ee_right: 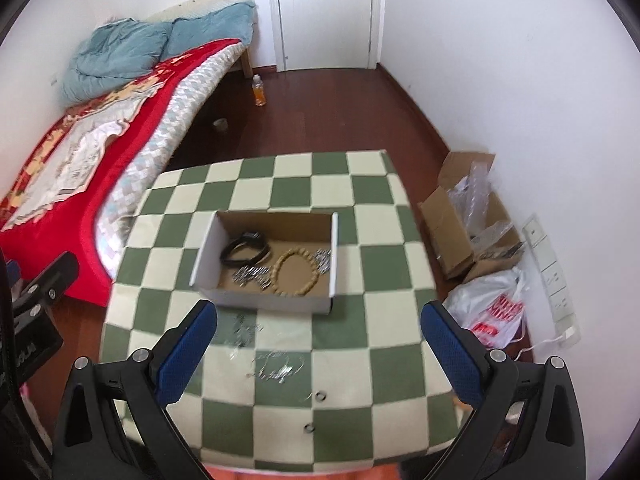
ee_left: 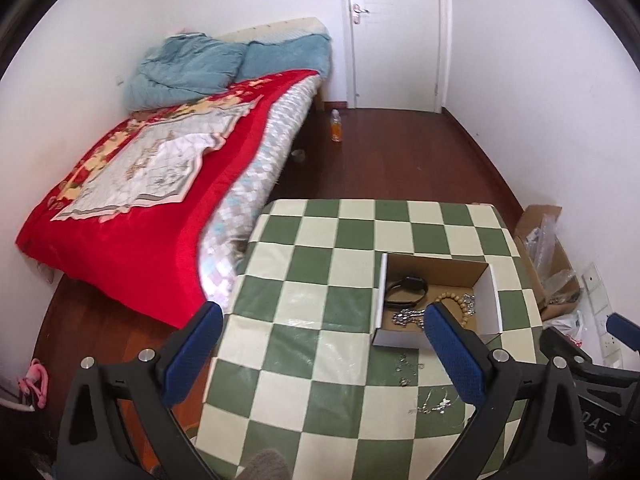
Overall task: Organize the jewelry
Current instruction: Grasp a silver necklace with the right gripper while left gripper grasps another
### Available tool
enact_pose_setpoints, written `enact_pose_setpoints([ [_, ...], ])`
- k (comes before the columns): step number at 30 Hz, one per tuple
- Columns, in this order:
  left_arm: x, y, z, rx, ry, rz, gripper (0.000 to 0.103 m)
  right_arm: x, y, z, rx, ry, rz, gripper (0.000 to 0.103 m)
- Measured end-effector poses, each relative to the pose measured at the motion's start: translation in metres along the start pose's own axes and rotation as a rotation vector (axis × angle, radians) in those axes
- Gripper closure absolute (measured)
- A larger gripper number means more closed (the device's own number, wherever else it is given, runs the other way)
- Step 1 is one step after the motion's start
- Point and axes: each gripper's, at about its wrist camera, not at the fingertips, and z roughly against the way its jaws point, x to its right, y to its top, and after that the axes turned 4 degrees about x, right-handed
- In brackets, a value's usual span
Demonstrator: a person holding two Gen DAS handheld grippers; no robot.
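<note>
Green-and-cream checked cloth covered the surface (ee_right: 360,240), which stood beside a bed (ee_left: 132,216) with a red blanket in a white-walled room with a dark wood floor and a closed door (ee_right: 326,12). On the floor to the right lay an opened carton (ee_right: 460,224) and a plastic bag (ee_right: 492,312); a bottle (ee_right: 260,90) stood near the foot of the bed.

A shallow cardboard box (ee_right: 208,256) sat on the surface and already held a black band (ee_right: 246,248), a wooden bead bracelet (ee_right: 296,274) and some silvery chain (ee_right: 250,274). In front of the box, on the cloth, lay a thin silver chain (ee_right: 278,368), another small glinting tangle (ee_right: 242,330) just by the box wall, and two small rings (ee_right: 320,396), all well apart from each other.

Both claws hung above the near edge, each with its blue pads spread wide and nothing between them: the right claw (ee_right: 318,354) over the loose chain, the left claw (ee_left: 322,354) off to the left, partly over the floor.

The risk, I judged, lay in the small pieces. A fine chain flat on cloth could slip through the pads or drag the cloth up with it, and the rings near the edge could be nudged onto the floor by a careless descent. The view was blurred, so how the chain lay could not be made out.
</note>
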Motion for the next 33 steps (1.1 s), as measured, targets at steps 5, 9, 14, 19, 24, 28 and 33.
enact_pose_setpoints([
  [5, -0.005, -0.026, -0.002, -0.03, 0.084, -0.024, 0.0, 0.012, -0.038, -0.02, -0.101, 0.048, -0.041, 0.0],
  [9, -0.007, -0.063, -0.026, -0.117, 0.107, -0.04, 0.0, 0.025, -0.078, -0.06, -0.224, 0.073, -0.099, 0.012],
  [14, -0.008, -0.104, -0.068, -0.235, 0.179, -0.064, 0.0, 0.017, -0.102, -0.111, -0.309, 0.109, -0.112, 0.026],
  [19, -0.009, -0.124, -0.105, -0.289, 0.281, -0.123, 0.0, -0.014, -0.104, -0.15, -0.344, 0.123, -0.067, 0.026],
  [24, -0.012, -0.128, -0.121, -0.325, 0.285, -0.114, 0.0, -0.041, -0.116, -0.18, -0.417, 0.086, 0.002, 0.026],
  [28, -0.009, -0.126, -0.13, -0.349, 0.254, -0.101, 0.0, -0.052, -0.122, -0.178, -0.361, 0.024, 0.096, 0.041],
  [33, 0.008, -0.119, -0.138, -0.362, 0.166, -0.102, 0.0, -0.023, -0.114, -0.176, -0.335, 0.027, 0.035, 0.093],
])
